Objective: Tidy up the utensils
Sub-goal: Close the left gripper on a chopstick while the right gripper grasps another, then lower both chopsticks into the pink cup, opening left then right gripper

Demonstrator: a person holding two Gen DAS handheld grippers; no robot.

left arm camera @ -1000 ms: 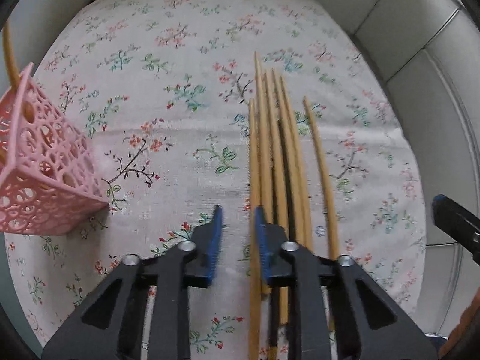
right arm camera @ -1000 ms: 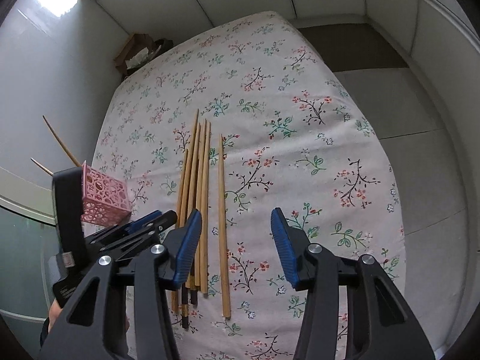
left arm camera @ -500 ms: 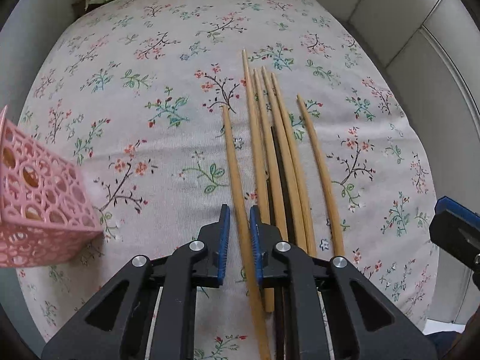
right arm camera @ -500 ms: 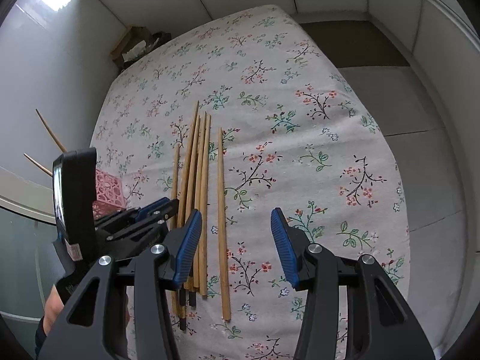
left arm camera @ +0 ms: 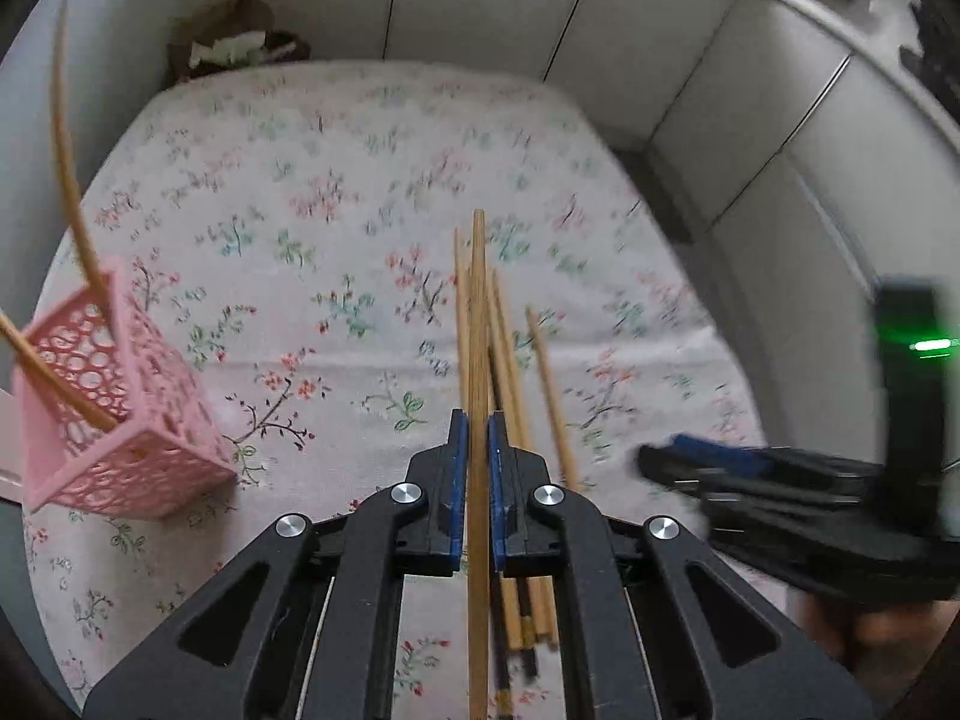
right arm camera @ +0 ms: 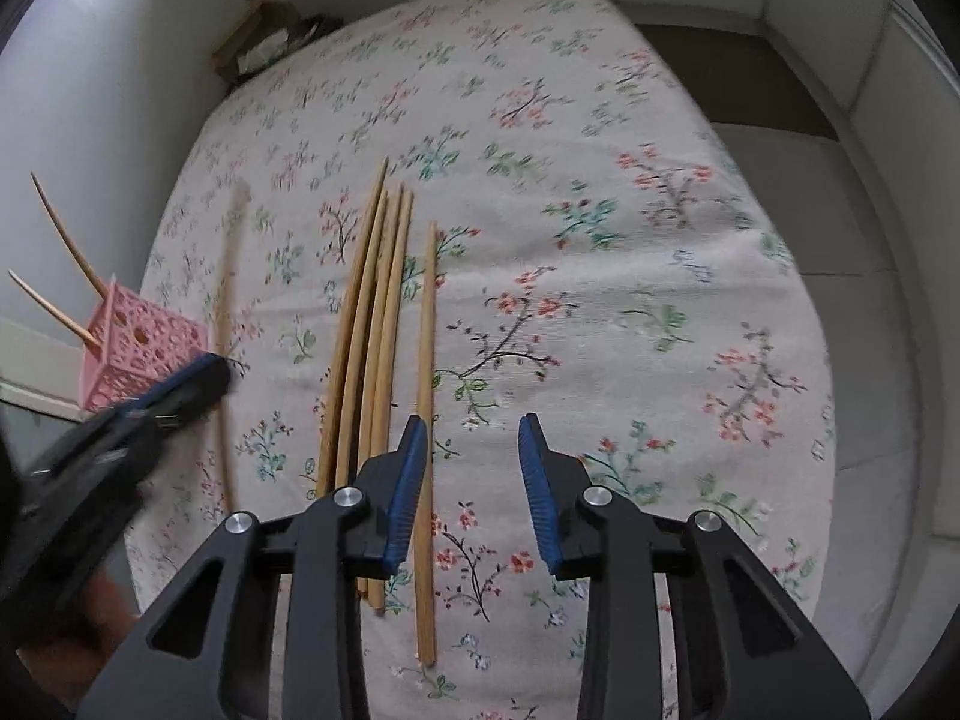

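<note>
My left gripper [left arm camera: 475,456] is shut on one wooden chopstick [left arm camera: 478,324] and holds it lifted above the floral tablecloth; the same chopstick shows blurred in the right wrist view [right arm camera: 225,324]. Several more chopsticks [right arm camera: 375,324] lie side by side on the cloth, and one single chopstick [right arm camera: 427,396] lies just right of them. A pink lattice basket [left arm camera: 114,402] stands at the left with two chopsticks leaning out of it. My right gripper [right arm camera: 471,474] is open and empty, hovering over the near ends of the chopsticks.
The table [right arm camera: 600,252] with the flowered cloth is bounded by white tiled walls at the back and right. A brown cardboard box [left arm camera: 234,42] sits at the far corner. The left gripper [right arm camera: 162,402] shows at the left of the right wrist view.
My left gripper has shut on one chopstick, lifted it off the cloth and swung it left, away from the bundle. My right gripper has moved a little lower and closer to the chopsticks.
</note>
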